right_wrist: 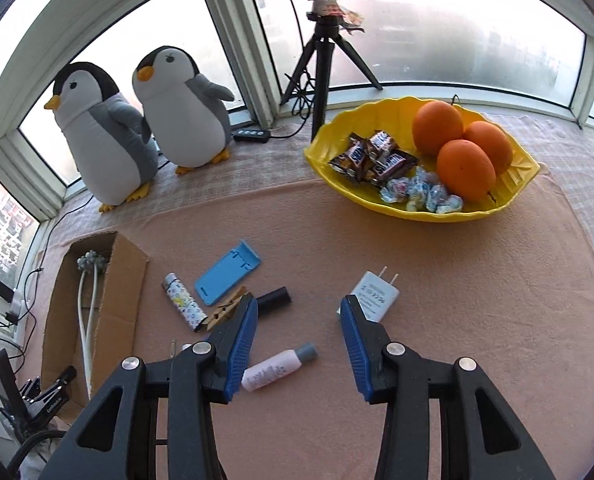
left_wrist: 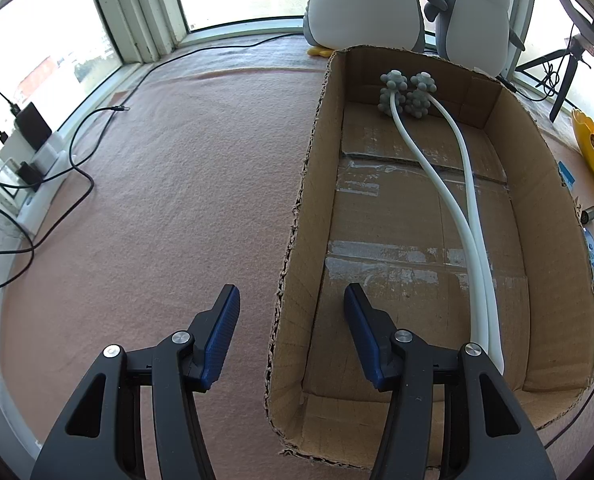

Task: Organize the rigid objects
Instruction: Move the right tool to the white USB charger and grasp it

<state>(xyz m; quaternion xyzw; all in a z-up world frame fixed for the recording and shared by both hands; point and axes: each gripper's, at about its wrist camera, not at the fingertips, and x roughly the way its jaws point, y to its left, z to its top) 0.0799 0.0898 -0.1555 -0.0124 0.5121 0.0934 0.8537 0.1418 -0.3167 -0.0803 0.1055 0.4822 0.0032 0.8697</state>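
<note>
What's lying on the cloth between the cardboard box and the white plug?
In the right wrist view, between the cardboard box and the white plug: a patterned lighter, blue holder, wooden clothespin and black tube.

Corrugated cardboard box [left_wrist: 545, 216]; matt pink felt cloth [left_wrist: 201, 184]; glossy yellow plastic bowl [right_wrist: 337, 172].

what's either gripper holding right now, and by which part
Nothing is held. The left gripper straddles the cardboard box wall without pinching it; the right gripper hangs open.

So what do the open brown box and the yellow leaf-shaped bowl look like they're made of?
Open brown box: corrugated cardboard, matte; ragged torn rim shows fluting, tape strips on its floor. Yellow leaf-shaped bowl: probably glossy moulded plastic, going by its smooth sheen.
</note>
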